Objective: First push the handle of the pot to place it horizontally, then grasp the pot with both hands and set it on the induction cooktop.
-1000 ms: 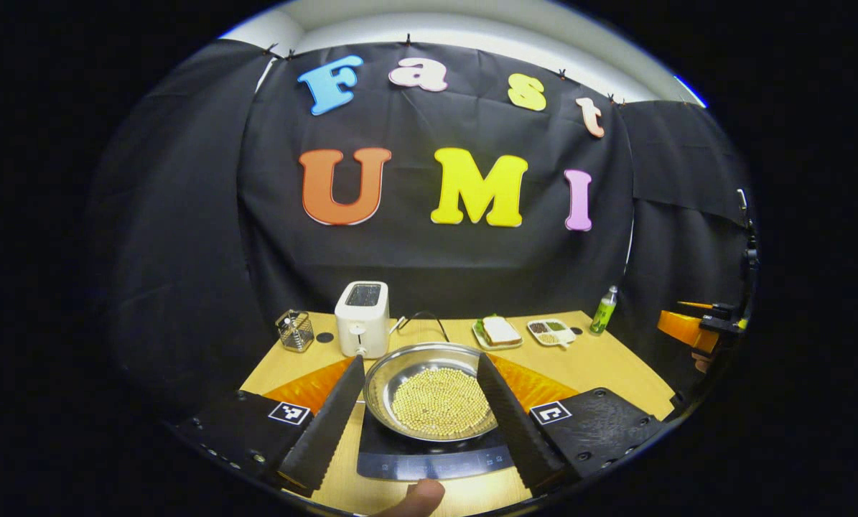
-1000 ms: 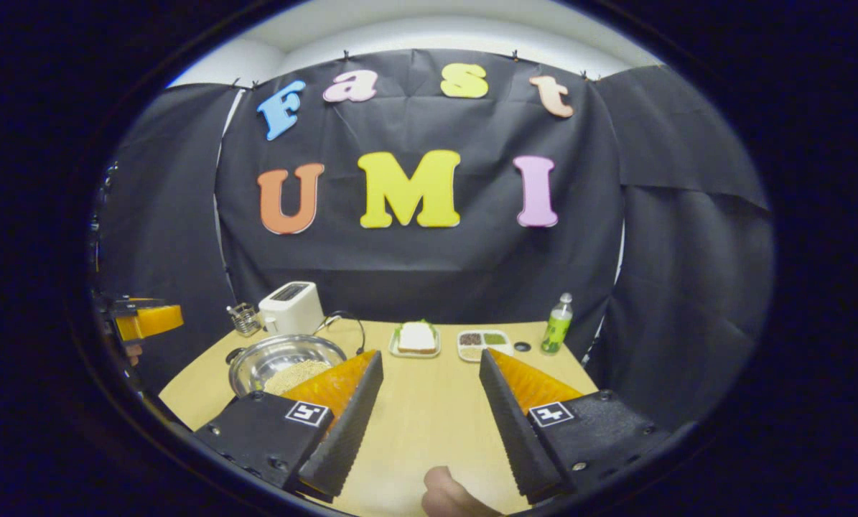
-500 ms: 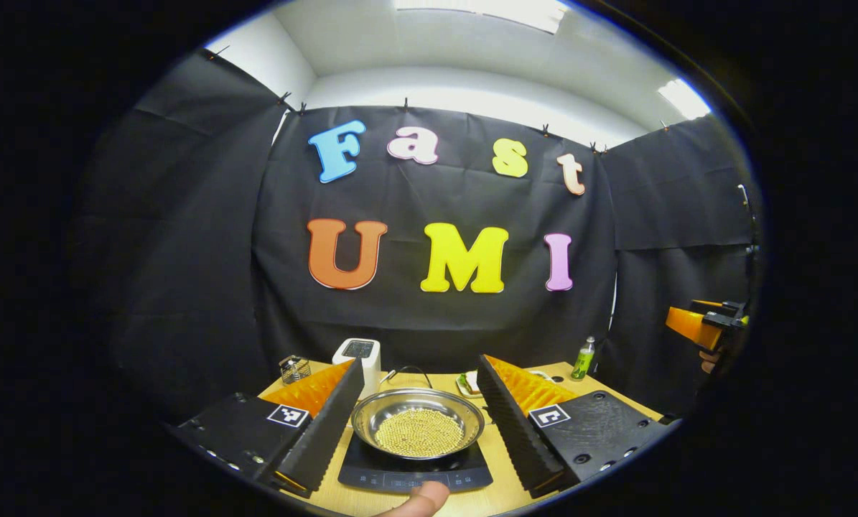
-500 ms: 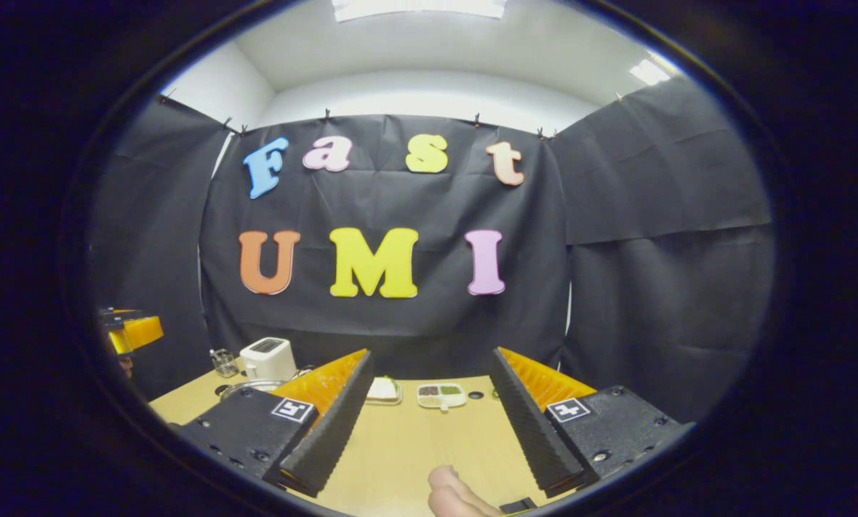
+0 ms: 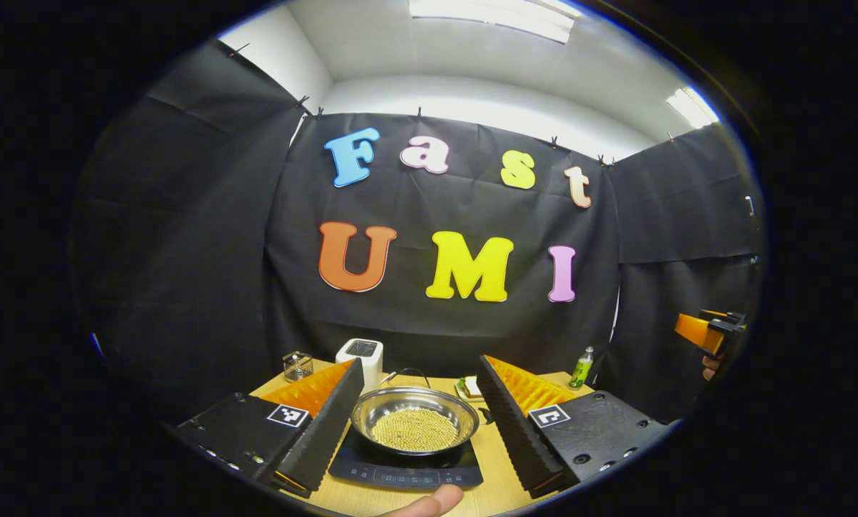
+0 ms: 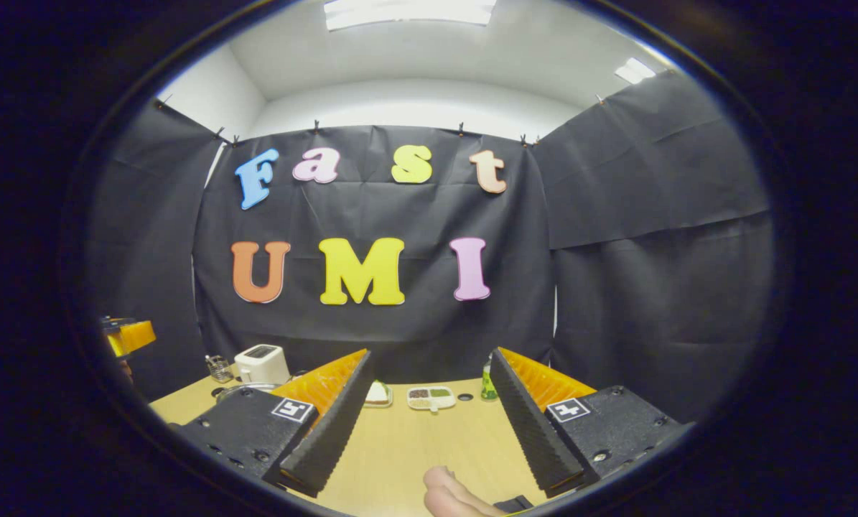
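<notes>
A: Start at the left gripper (image 5: 418,420). How do its fingers stand?

B: Spread wide, nothing between them pressing. In the left gripper view the pot (image 5: 415,420) shows in the gap between the fingers, farther off, touched by neither.

A: And where is the pot?

B: It sits on the induction cooktop (image 5: 406,467), a shallow steel pan with pale yellow beans covering its bottom. The cooktop lies flat on the wooden table (image 6: 407,445), its control strip on the near side.

A: What lies around the cooktop?

B: Behind it, a white toaster (image 5: 361,357); to the left of that, a small wire basket (image 5: 297,365). Behind and right of the cooktop, a plate with a sandwich (image 5: 469,387), partly hidden by a finger, then a green bottle (image 5: 581,368) farther right.

A: The right gripper (image 6: 429,420)?

B: Also wide apart and empty, above bare table well to the right of the cooktop. In the right gripper view a divided tray (image 6: 431,398) of small foods lies beyond its fingers, and the pot's rim peeks out at the left behind one of them.
</notes>
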`<act>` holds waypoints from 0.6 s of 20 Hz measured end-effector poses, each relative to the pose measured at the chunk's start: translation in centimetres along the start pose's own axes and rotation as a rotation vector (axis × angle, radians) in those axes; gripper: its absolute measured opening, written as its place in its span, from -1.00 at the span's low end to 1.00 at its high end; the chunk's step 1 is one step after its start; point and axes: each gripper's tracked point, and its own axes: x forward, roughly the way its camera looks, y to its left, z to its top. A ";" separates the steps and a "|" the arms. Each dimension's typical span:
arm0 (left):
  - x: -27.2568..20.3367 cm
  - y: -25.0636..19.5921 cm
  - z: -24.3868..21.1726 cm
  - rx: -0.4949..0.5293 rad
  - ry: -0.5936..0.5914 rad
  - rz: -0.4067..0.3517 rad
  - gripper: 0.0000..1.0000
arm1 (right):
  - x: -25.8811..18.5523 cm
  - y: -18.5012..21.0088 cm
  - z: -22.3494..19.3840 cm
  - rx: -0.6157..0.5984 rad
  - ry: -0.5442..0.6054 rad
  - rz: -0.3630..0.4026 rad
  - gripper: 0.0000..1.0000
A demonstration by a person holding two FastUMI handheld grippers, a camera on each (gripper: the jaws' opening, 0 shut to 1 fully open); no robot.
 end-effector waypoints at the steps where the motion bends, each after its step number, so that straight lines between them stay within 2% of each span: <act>1: -0.1 0.1 0.0 -0.006 0.007 -0.002 0.90 | 0.0 0.1 -0.1 0.005 0.002 0.003 1.00; 7: -0.3 -0.5 0.5 0.016 -0.006 -0.029 0.91 | 0.2 -0.4 -0.1 0.018 -0.005 -0.007 1.00; 12: -0.5 -0.4 0.4 0.048 -0.020 -0.019 0.90 | 0.5 -0.3 -0.6 0.043 -0.010 -0.003 1.00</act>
